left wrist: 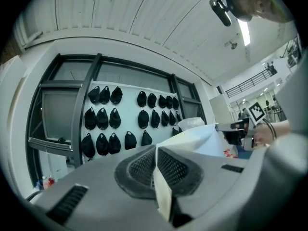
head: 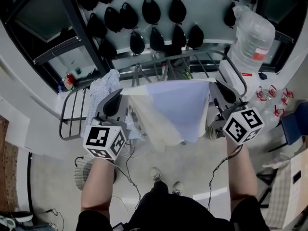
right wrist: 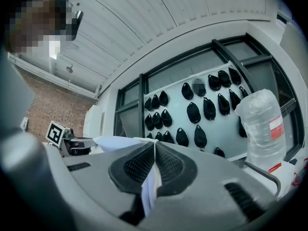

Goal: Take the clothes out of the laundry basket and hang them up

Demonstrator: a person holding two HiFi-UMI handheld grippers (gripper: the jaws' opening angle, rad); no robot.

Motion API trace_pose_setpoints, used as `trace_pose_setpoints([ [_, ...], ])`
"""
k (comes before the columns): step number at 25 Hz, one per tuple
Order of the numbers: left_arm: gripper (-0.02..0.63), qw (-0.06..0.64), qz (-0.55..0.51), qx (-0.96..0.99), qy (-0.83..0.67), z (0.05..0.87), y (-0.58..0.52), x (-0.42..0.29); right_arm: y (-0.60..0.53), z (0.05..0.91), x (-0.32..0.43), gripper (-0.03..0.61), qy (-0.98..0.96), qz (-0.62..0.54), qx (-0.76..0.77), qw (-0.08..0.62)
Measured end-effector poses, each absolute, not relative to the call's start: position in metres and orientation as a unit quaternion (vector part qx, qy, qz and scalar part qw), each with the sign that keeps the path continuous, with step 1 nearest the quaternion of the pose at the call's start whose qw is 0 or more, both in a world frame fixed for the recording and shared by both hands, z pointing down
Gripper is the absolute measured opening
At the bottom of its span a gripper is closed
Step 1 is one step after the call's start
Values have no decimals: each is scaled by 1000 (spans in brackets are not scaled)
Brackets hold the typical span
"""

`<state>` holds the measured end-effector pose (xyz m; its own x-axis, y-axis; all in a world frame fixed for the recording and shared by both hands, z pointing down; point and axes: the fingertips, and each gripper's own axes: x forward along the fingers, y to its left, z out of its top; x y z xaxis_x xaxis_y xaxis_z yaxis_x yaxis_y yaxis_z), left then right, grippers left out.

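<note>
Between your left tongs (head: 120,94) and right tongs (head: 214,84), the pale blue and cream thin fabric garment (head: 173,105) hangs spread above the grey metal drying rack (head: 72,110). It looks light, soft and floppy, so grip its top corners. Both tongs are clenched on its upper edge.

wall (head: 163,22): rows of black caps (head: 177,8) | floor (head: 48,177): pale | ceiling (left wrist: 144,18): white slats

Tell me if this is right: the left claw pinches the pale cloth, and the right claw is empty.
Wrong on the right claw: the right gripper view shows it shut on the pale cloth too. The left claw does pinch it.
</note>
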<state>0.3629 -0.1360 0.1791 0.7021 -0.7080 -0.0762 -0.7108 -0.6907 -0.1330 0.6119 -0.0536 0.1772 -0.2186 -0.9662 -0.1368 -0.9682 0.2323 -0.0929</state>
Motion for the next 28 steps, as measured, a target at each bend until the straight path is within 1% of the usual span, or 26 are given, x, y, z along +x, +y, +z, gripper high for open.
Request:
trace_pose_setpoints([
  [13, 9, 62, 30, -932, 356, 178, -272, 360, -169, 166, 601, 12, 755, 12, -651, 76],
  [21, 8, 66, 30, -931, 359, 175, -329, 339, -227, 164, 579, 12, 752, 15, -654, 75],
  [28, 8, 71, 25, -923, 377, 173, -377, 335, -283, 163, 579, 12, 762, 17, -643, 71],
])
